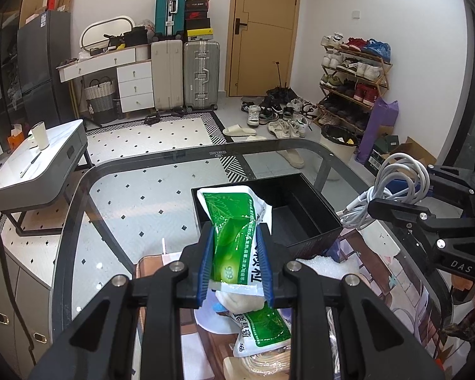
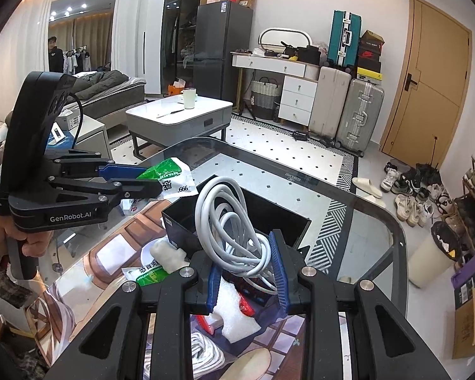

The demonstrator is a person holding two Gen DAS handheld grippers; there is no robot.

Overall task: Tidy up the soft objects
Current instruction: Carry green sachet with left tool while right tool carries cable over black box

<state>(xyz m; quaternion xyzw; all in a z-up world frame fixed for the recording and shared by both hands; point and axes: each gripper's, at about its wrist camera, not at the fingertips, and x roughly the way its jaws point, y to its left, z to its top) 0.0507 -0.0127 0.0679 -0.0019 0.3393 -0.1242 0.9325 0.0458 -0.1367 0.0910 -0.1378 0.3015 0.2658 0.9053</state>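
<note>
The left tongs [image 1: 236, 262] fill the bottom of the left wrist view, their two blue pads clamped on one green-and-white sachet [image 1: 234, 221] held up over the glass worktop [image 1: 110, 209]. A second green-and-white sachet [image 1: 262, 329] lies on the worktop below them. The right tongs [image 2: 247, 266] are clamped on one coil of white cable [image 2: 224, 215], lifted just in front of the single black box [image 2: 180, 224], which stands open-topped on the worktop. In the left wrist view the box [image 1: 300, 209] sits just beyond the held sachet, and the cable [image 1: 392, 183] hangs at its right. One white foam sheet [image 2: 234, 313] and one white fluffy piece [image 2: 167, 255] lie near the box
</note>
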